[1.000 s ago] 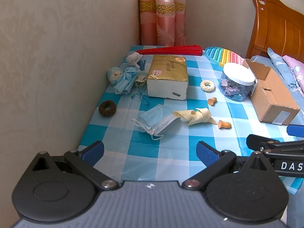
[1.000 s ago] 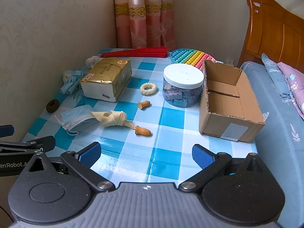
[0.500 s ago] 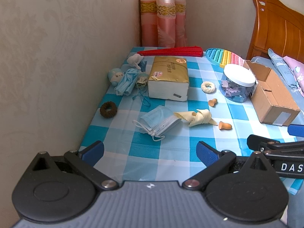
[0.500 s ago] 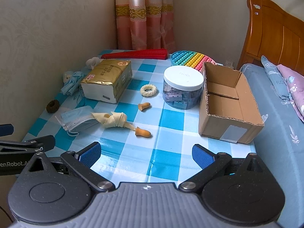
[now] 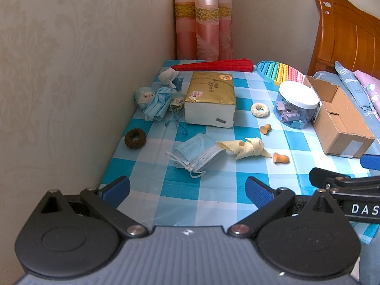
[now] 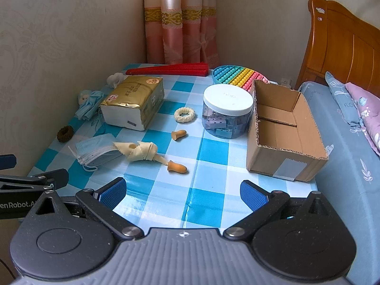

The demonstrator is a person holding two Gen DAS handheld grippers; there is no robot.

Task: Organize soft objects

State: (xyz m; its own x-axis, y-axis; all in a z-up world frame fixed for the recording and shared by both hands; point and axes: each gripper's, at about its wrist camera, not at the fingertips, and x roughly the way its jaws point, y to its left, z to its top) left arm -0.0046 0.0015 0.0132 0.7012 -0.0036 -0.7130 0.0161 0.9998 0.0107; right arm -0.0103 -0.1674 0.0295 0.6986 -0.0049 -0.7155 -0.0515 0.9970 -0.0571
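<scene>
- Nothing is picked yet: the left gripper and the right gripper both hang over the near edge of the checked tablecloth, jaws spread wide and empty.
- The soft things lie scattered: a blue face mask touching a knotted cream cloth, a brown hair tie near the wall, a cream scrunchie, and two foam earplugs.
- A second mask sits beside a small plush; what lies tangled under them is hard to tell.
- The open cardboard box stands empty at the right, probably the bin for them.
- Next move, likely: reach forward, lower over the nearest piece, pinch low against the cloth.
</scene>
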